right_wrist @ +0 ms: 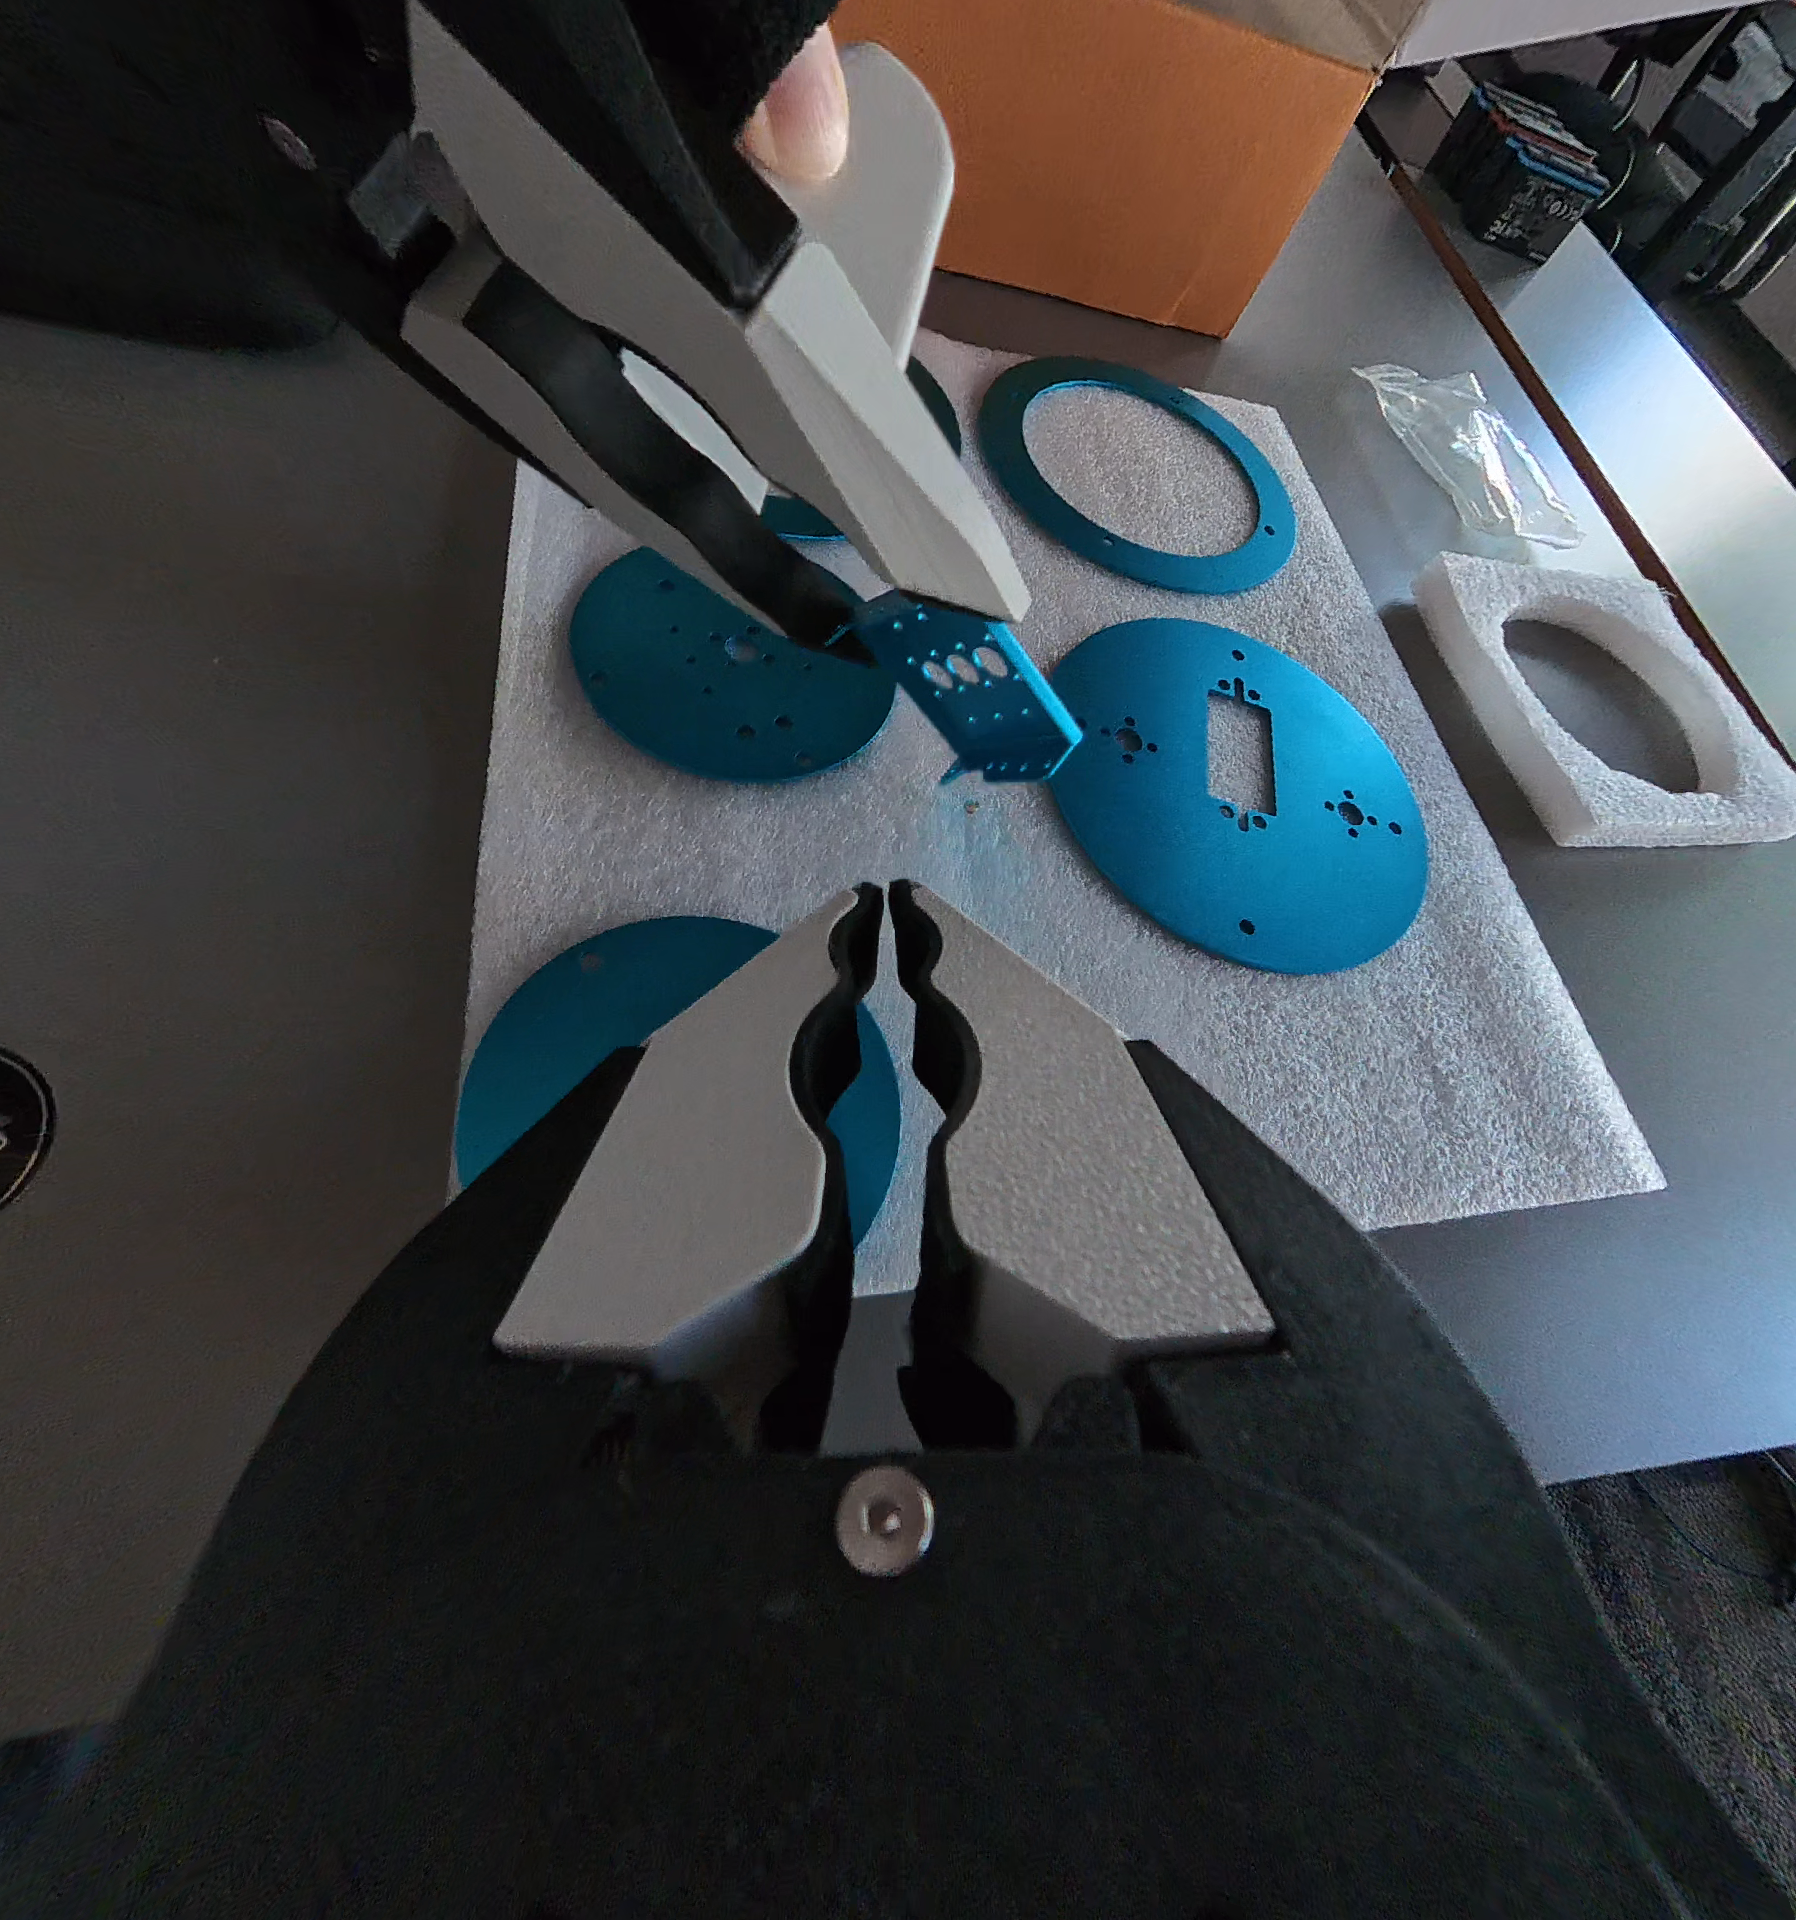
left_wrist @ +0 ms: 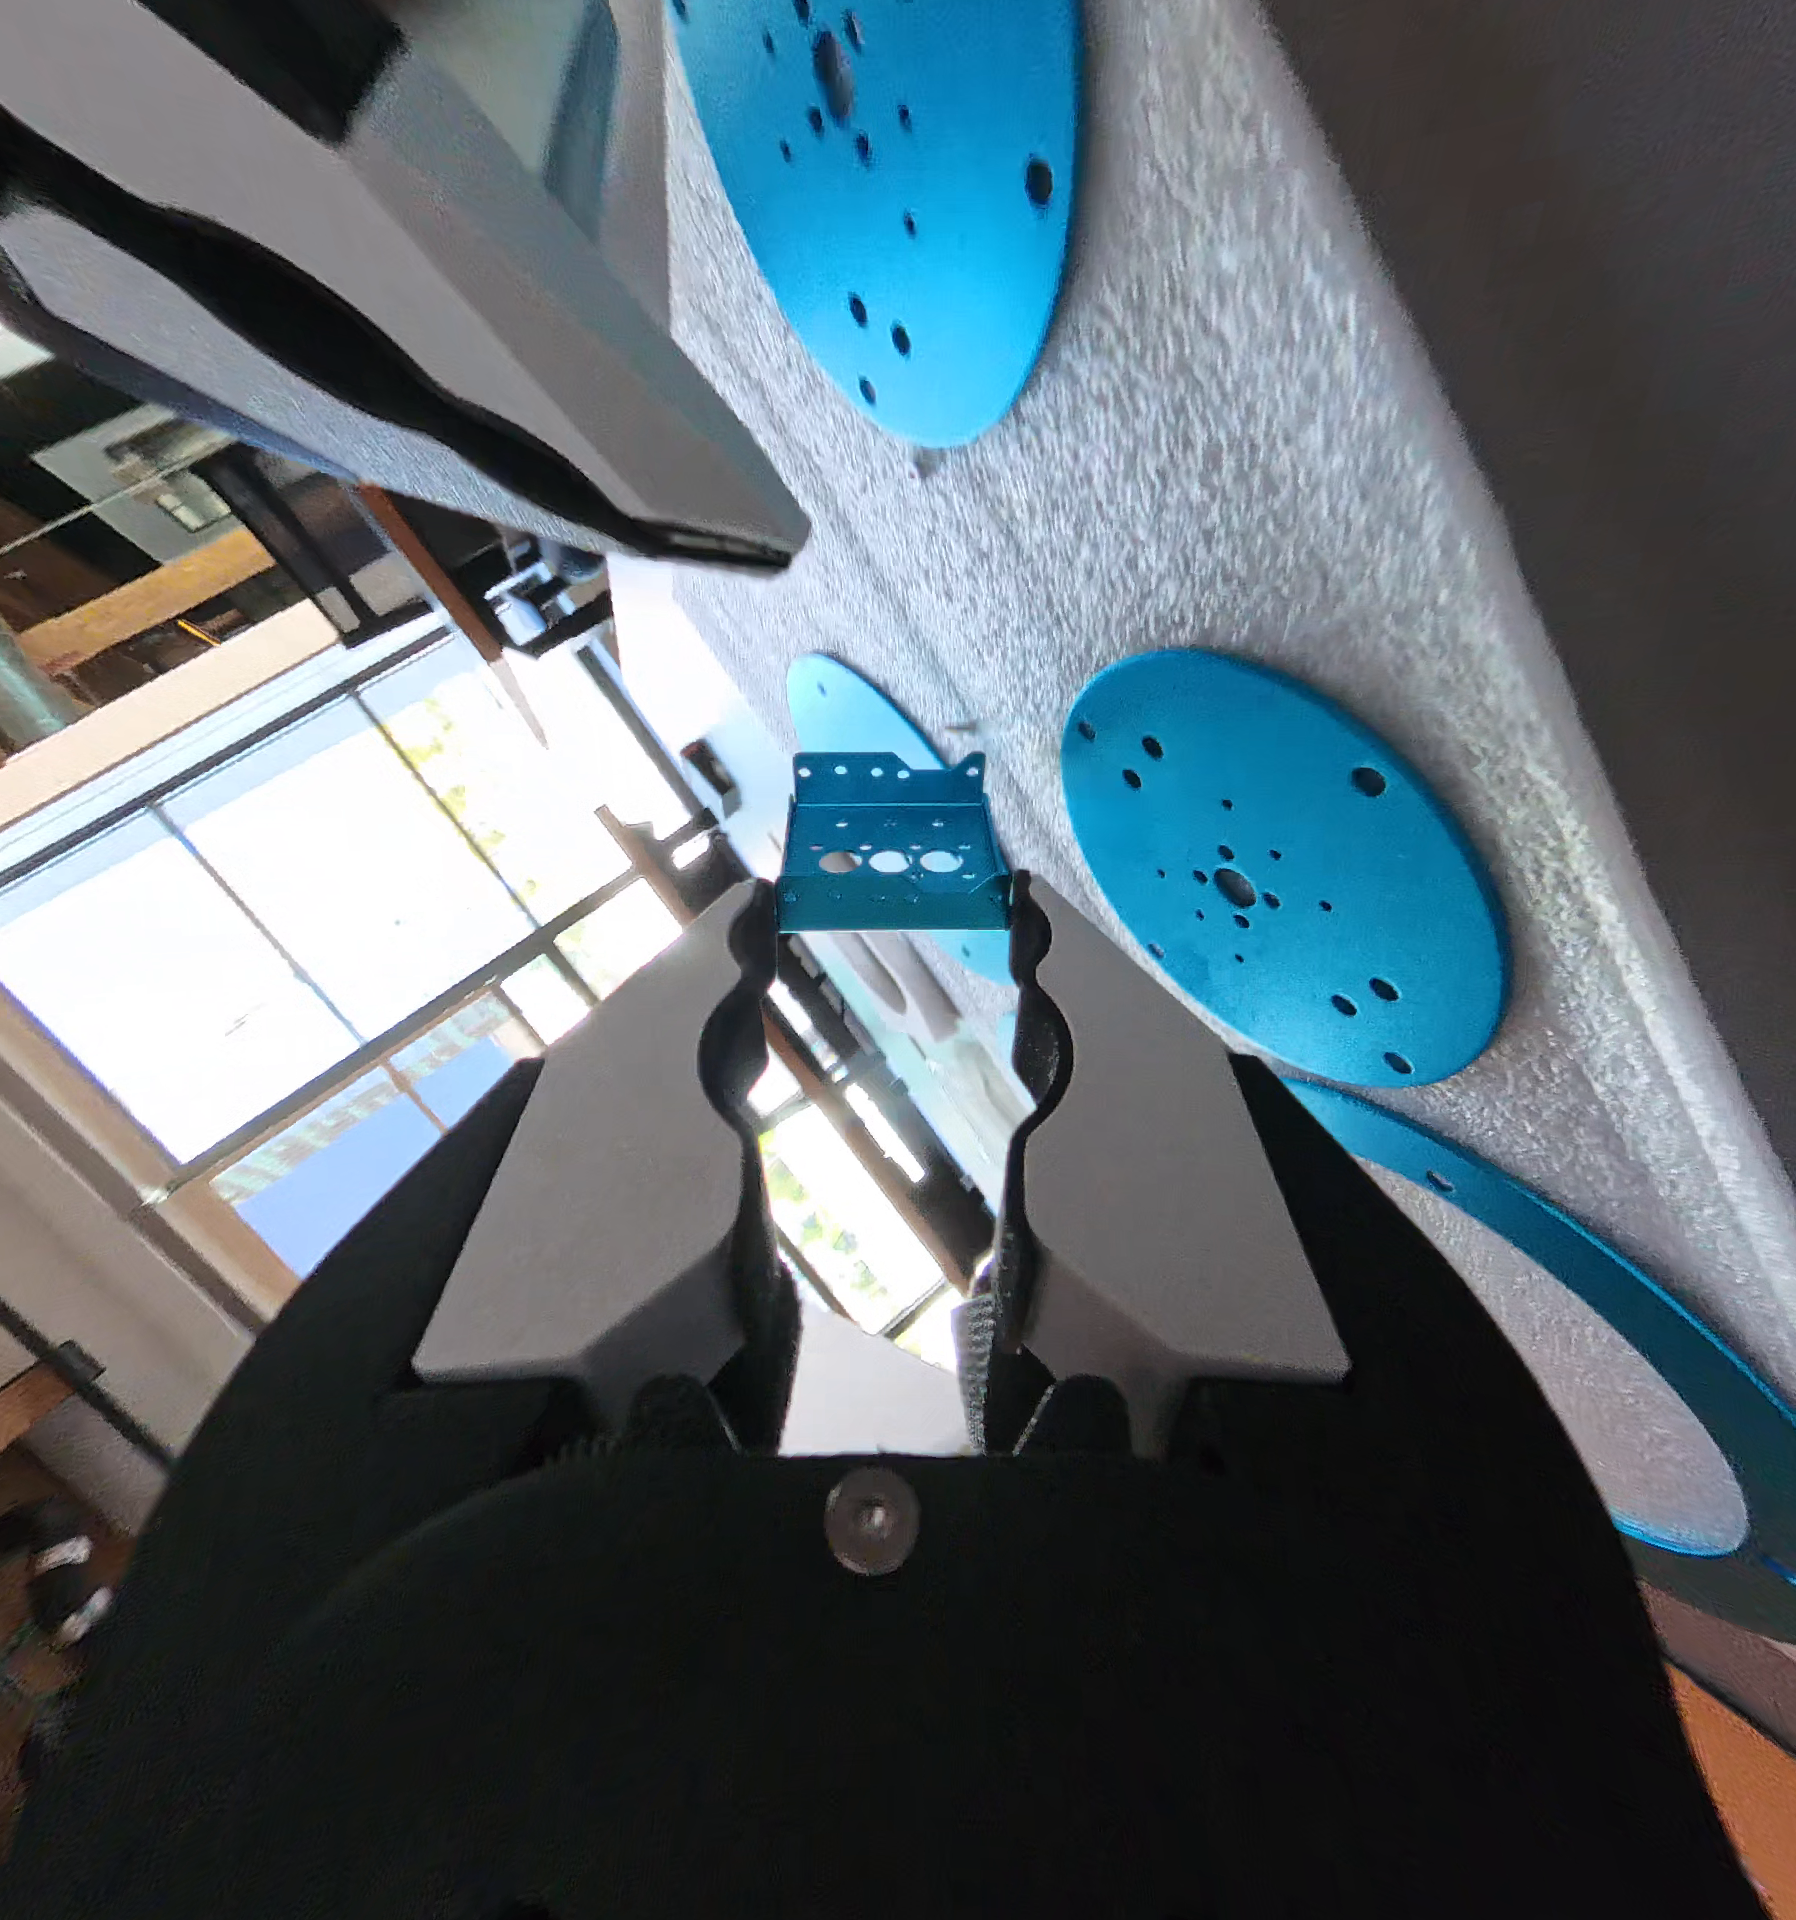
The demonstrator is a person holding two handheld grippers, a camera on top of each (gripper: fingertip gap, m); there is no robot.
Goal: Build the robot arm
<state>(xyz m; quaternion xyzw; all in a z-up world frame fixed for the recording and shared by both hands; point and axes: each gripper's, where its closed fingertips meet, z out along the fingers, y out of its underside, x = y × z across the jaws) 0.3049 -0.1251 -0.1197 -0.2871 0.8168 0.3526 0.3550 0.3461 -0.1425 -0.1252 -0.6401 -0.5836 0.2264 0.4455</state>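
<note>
My left gripper (left_wrist: 892,906) is shut on a small blue metal bracket (left_wrist: 892,854) with three round holes, gripped by its sides and held above the white foam sheet (left_wrist: 1237,468). In the right wrist view the left gripper (right_wrist: 925,623) comes in from the upper left, with the bracket (right_wrist: 967,686) tilted between two blue discs. My right gripper (right_wrist: 886,896) is shut and empty, hovering over the foam sheet (right_wrist: 1289,1091) just short of the bracket. Its tip also shows in the left wrist view (left_wrist: 743,542).
On the foam lie a holed blue disc (right_wrist: 707,717), a disc with a rectangular cutout (right_wrist: 1299,862), a blue ring (right_wrist: 1138,561) and a disc (right_wrist: 582,1039) partly under my right gripper. A cut-out foam block (right_wrist: 1496,727), a plastic bag (right_wrist: 1476,457) and a cardboard box (right_wrist: 1112,135) sit on the grey table. Some 6 centimeters of space lies between my two pairs of fingers.
</note>
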